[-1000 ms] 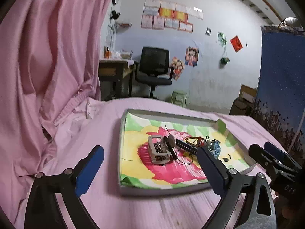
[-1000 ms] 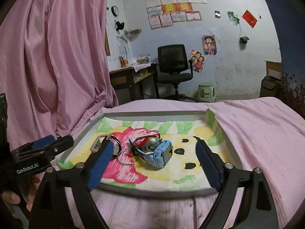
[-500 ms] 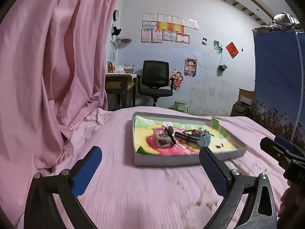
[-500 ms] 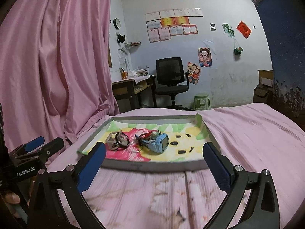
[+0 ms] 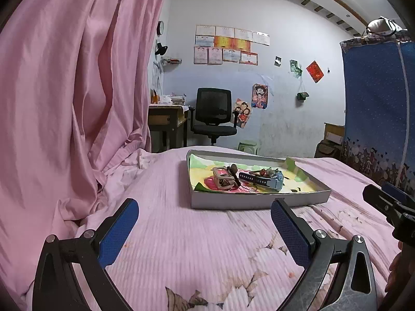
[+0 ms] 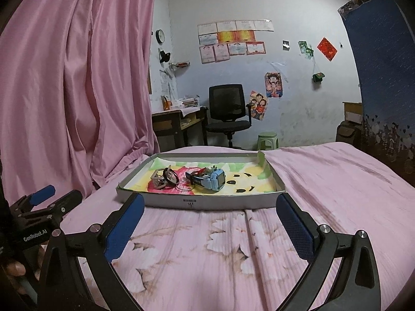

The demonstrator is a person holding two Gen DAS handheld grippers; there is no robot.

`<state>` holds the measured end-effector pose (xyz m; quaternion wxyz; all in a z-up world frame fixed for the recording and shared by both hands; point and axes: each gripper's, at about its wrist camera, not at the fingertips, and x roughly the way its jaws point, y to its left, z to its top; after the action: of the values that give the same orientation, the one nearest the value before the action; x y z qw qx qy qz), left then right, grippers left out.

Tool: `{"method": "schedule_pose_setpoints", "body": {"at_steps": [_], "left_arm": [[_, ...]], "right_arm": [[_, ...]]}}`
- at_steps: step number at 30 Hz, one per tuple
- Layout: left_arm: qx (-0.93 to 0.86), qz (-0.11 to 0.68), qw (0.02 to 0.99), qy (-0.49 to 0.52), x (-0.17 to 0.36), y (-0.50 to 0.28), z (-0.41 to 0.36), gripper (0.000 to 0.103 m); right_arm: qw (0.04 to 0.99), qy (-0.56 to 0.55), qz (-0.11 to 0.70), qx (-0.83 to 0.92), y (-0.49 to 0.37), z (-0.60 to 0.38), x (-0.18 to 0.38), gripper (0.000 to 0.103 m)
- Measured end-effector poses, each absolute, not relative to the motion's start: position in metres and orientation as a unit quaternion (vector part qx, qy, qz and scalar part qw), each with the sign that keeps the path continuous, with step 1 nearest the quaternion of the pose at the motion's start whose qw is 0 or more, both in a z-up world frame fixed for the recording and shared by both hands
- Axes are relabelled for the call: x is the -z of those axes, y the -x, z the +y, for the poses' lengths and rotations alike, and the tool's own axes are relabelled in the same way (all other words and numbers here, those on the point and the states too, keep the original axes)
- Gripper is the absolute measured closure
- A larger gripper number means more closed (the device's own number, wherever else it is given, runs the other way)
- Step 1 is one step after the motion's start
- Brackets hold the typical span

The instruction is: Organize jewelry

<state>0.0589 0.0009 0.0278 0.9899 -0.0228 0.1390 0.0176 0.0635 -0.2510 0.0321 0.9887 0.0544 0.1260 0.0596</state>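
The left gripper (image 5: 205, 223) and right gripper (image 6: 210, 217) are held spread and empty before the tray (image 6: 228, 203). A label on the tray's front wall is shown only by the right view; the watch (image 5: 262, 180) strap's holes only by the left.

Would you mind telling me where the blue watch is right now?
The blue watch lies inside the tray on the pink bed, near the tray's middle in the right wrist view, just right of the metal rings and clasp.

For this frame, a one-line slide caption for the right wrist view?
Open right gripper above pink bedspread, facing tray holding blue watch.
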Motion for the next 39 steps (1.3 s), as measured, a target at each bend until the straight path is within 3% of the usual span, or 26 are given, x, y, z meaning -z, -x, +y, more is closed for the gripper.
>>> {"method": "schedule_pose_setpoints", "body": {"at_steps": [39], "left_arm": [[-0.012,0.129,0.992,0.010,-0.020,-0.043,-0.005,0.000]], "right_arm": [[0.990,-0.055,0.124,-0.047,-0.046,-0.254,-0.026,0.003]]}}
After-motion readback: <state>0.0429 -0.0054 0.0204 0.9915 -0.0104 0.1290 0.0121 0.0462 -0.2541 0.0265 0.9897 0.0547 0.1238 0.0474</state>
